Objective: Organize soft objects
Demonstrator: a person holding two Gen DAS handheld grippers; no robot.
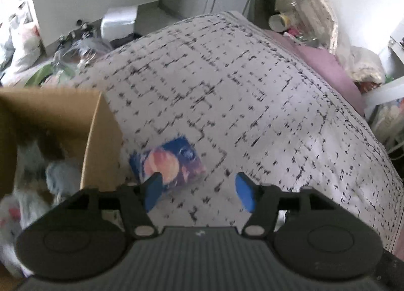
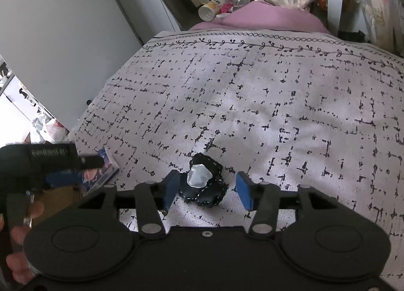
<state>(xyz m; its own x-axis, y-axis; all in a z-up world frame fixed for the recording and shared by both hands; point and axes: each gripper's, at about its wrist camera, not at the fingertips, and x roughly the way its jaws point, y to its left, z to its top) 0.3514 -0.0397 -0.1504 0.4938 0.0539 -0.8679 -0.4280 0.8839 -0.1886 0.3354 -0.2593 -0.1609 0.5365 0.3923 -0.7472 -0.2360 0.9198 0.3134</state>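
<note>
A: Where are the things we're sorting?

B: On the bed [image 2: 252,104], near its front edge. A small dark stitched pouch [image 2: 205,185] with a pale patch lies between the pads of the right gripper [image 2: 205,186], whose jaws stand partly apart, not pressing it. A blue packet [image 1: 168,163] with a peach picture lies beside the cardboard box [image 1: 97,137] at the bed's left edge.

A: And the left gripper [image 1: 198,191]?

B: Jaws wide, holding nothing. One pad overlaps the packet in view, but the picture is blurred and I can't tell if it touches.

A: How will the pouch handle?

B: I'd judge it light and limp, likely to crumple. Take it across its middle, over the thick folded part, not by the stitched rim.

A: The packet?

B: Probably squashy with a slick wrapper; pinch its two long sides.

A: Room to move?

B: The bed's middle is bare. The box wall stands close on the left, with soft bundles already inside, so lift over that rim. Clutter crowds the bed's far edge.
</note>
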